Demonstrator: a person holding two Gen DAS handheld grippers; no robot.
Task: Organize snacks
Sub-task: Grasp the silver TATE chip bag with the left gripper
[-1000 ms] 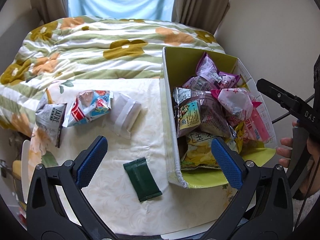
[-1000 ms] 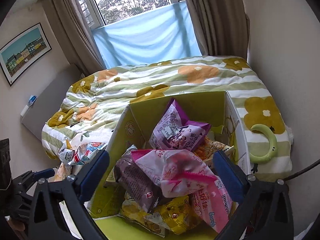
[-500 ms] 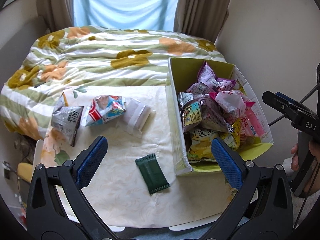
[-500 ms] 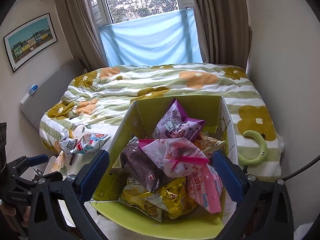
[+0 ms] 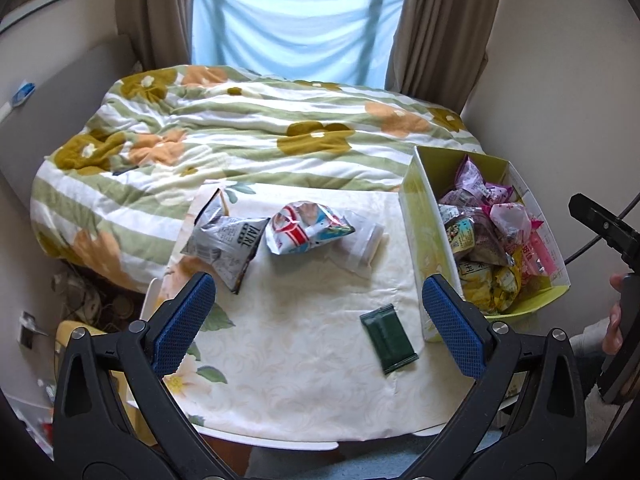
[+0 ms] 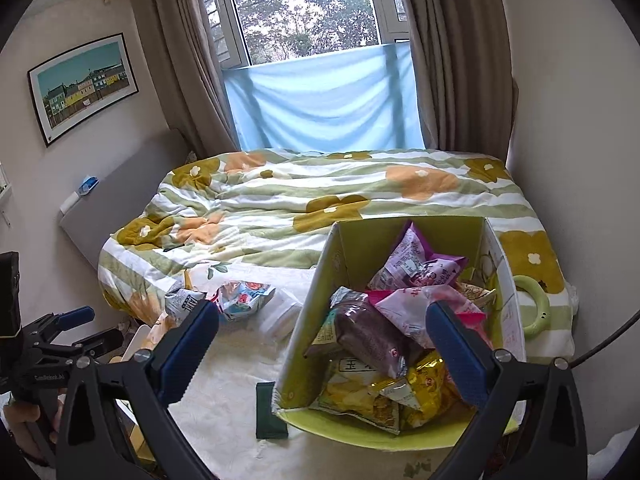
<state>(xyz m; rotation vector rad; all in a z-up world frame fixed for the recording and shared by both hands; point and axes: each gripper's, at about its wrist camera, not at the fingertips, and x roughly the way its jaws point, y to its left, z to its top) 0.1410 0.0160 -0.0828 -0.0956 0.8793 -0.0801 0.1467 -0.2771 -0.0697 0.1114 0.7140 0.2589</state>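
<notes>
A yellow-green cardboard box (image 5: 416,216) (image 6: 316,304) full of snack bags stands at the table's right side. Loose on the cream tablecloth (image 5: 300,344) lie a dark green bar packet (image 5: 388,338) (image 6: 266,412), a grey-black bag (image 5: 226,242) (image 6: 182,300), a red, white and blue bag (image 5: 306,226) (image 6: 246,294) and a clear plastic packet (image 5: 366,246) (image 6: 282,318). My left gripper (image 5: 318,322) hangs open and empty above the near table, the green packet just right of its middle. My right gripper (image 6: 322,348) is open and empty above the box's near left wall.
A bed with a flowered green-striped duvet (image 5: 248,128) (image 6: 320,196) runs behind the table up to the curtained window. A pale green ring (image 6: 534,306) lies on the bed right of the box. A wall stands close on the right. Clutter lies on the floor at left (image 5: 80,300).
Both grippers have pulled back and risen, so the table and the box look smaller and farther away. Both stayed open; no snack has moved.
</notes>
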